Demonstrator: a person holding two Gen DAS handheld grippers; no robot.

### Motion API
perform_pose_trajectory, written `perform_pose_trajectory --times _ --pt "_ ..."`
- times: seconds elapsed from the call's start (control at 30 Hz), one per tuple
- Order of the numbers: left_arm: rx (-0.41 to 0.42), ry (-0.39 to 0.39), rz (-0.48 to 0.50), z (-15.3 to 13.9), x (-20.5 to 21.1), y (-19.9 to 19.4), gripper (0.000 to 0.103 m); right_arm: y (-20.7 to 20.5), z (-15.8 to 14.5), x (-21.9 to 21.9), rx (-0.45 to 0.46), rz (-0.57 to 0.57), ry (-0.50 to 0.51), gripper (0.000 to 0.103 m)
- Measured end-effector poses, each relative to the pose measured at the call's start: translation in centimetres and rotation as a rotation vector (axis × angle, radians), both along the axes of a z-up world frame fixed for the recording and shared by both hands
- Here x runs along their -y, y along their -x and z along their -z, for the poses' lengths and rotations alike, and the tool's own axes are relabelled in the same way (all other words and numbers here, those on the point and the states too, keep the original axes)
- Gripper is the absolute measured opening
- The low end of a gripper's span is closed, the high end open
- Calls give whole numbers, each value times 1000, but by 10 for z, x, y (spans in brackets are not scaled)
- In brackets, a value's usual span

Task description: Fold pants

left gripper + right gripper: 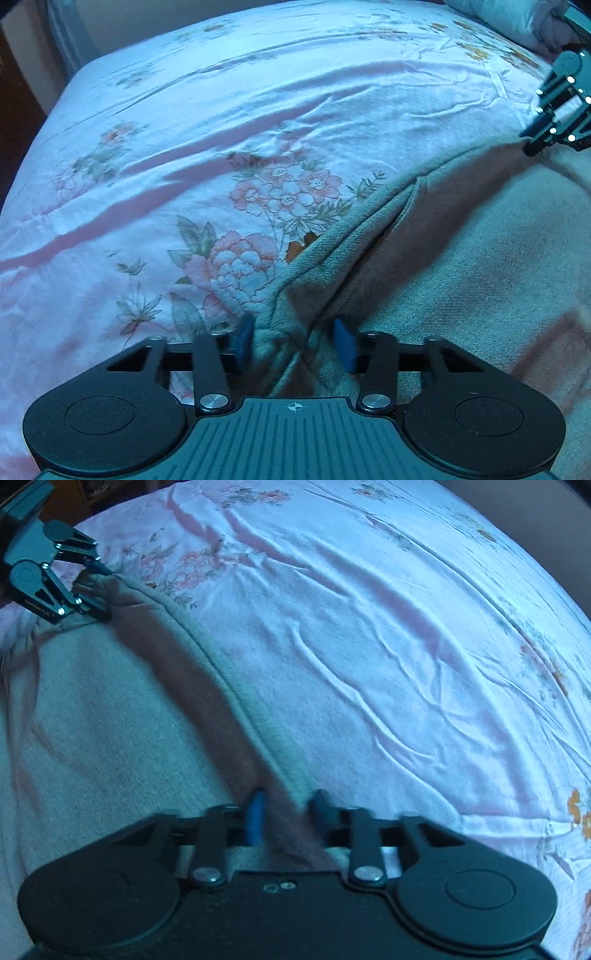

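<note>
Pale grey fleece pants (pixel 461 258) lie on a floral bedsheet (pixel 221 110). A thick seamed edge of the pants runs from one gripper to the other. My left gripper (pixel 294 345) is shut on a bunched corner of that edge, with the cloth filling the gap between its blue pads (pixel 243 343). In the right wrist view the same gripper (pixel 94 590) shows at the top left, pinching the corner. My right gripper (pixel 289 816) is shut on the other end of the pants (pixel 110 720) edge. It also appears at the far right of the left wrist view (pixel 533 146).
The wrinkled pink-white sheet (pixel 406 627) spreads wide beyond the pants. A white rolled bundle (pixel 509 18) lies at the bed's far corner. The bed's edge drops off to a dark floor (pixel 14 92) on the left.
</note>
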State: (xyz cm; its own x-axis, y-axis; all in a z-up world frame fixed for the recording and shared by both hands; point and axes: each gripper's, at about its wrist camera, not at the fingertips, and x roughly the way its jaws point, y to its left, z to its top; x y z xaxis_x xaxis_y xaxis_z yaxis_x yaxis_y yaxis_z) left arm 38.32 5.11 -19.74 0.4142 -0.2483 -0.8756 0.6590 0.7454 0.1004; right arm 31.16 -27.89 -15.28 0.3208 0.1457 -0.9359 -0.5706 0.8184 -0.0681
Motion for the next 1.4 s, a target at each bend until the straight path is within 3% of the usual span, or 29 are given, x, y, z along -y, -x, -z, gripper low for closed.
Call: perform_pose_trajectory --times 0.13,0.33,0.57,0.77,0.9,1.07,1.33,1.4 --pt "44 -16 -18 -12 -1 9 26 9 -11 1 19 18 -8 0" --pt "162 9 -62 -49 -10 44 23 45 -40 -7 126 50 -4 0" --pt "270 13 -85 -88 -32 121 23 140 -78 -20 251 86 -62 0" --pt "300 35 -117 -99 -57 204 23 239 -89 -40 312 114 -131 0" --pt "308 40 -137 -94 -72 257 23 298 -85 -56 328 130 -177 0" --pt "281 -9 -136 -70 -82 298 23 353 -66 -75 330 167 -217 0" --pt "295 -86 -150 -39 -74 334 24 394 -23 -97 312 212 -203 0" --pt "309 -121 -149 -40 -67 338 32 390 -9 -100 273 231 -189 0"
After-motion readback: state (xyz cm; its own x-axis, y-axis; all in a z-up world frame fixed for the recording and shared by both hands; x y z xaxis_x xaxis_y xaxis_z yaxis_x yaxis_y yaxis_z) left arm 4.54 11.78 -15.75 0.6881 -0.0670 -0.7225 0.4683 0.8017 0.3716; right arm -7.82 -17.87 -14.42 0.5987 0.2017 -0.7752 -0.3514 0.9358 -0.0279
